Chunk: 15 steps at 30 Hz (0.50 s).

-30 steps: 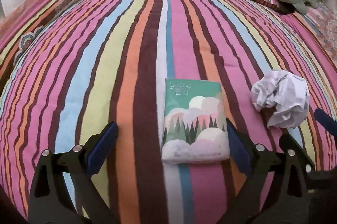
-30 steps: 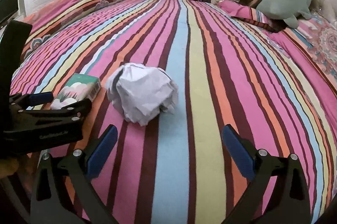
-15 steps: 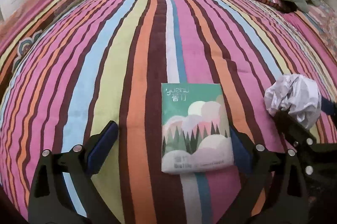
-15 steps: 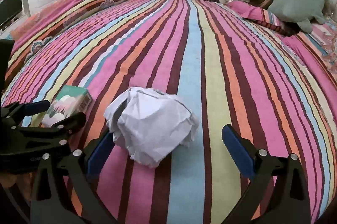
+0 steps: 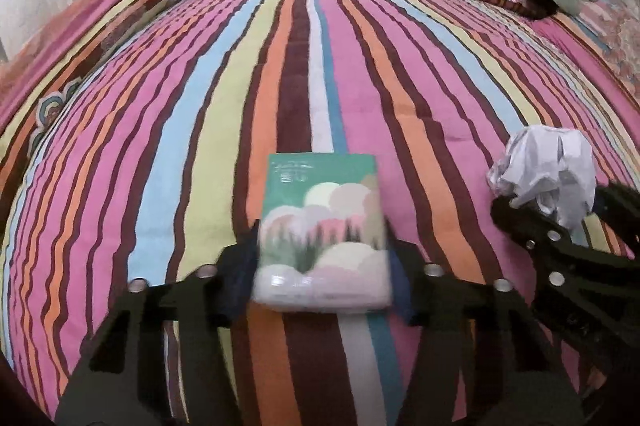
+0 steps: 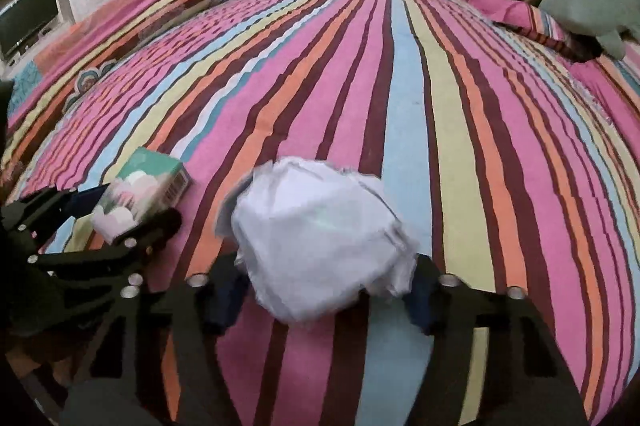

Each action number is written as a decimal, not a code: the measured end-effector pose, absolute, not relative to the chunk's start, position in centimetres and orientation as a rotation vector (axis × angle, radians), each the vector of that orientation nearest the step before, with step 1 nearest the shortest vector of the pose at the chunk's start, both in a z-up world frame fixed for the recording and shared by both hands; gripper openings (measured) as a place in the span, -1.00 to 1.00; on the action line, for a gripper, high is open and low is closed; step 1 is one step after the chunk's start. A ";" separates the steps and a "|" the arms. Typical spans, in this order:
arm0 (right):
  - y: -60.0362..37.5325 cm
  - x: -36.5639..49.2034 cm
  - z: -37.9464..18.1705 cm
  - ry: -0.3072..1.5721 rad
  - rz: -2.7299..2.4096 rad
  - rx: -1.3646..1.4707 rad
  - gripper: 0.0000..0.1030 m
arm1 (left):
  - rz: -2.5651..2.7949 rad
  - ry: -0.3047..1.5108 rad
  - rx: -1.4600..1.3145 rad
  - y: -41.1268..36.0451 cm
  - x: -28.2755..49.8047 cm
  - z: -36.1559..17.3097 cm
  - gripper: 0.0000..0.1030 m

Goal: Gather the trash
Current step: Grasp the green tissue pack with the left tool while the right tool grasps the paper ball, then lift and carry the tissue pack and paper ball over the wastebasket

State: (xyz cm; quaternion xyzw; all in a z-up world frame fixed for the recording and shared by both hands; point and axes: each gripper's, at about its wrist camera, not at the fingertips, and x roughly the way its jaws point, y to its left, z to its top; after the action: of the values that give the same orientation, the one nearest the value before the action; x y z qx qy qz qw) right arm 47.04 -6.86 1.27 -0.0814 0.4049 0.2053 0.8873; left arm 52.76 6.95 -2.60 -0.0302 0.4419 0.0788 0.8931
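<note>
Left gripper pinching the tissue pack at its near end, right gripper clamped around the crumpled paper ball, both on the striped bed

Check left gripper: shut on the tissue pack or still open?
Shut on it. The left gripper has a blue pad pressed against each long side of the tissue pack, no gap showing. Pack lies flat on the striped bedspread.
</note>
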 end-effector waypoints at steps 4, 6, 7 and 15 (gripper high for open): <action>-7.2 46.6 1.3 0.843 0.413 -0.133 -0.15 | 0.154 0.916 -0.071 7.1 52.7 -2.6 0.00; -7.7 46.3 1.2 0.839 0.404 -0.105 -0.18 | 0.156 0.910 -0.059 7.0 52.6 -2.7 -0.01; -7.9 46.1 1.3 0.838 0.405 -0.080 -0.18 | 0.157 0.907 -0.062 7.0 52.5 -2.7 -0.01; -9.3 44.7 1.3 0.852 0.393 -0.039 -0.18 | 0.149 0.909 -0.102 7.4 51.0 -2.3 -0.01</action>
State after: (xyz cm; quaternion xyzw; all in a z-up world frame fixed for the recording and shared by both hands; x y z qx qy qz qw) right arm 44.67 -9.34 1.28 -0.0187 0.4107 0.1895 0.8917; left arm 51.04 7.43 -2.33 -0.0494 0.4384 0.0720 0.8945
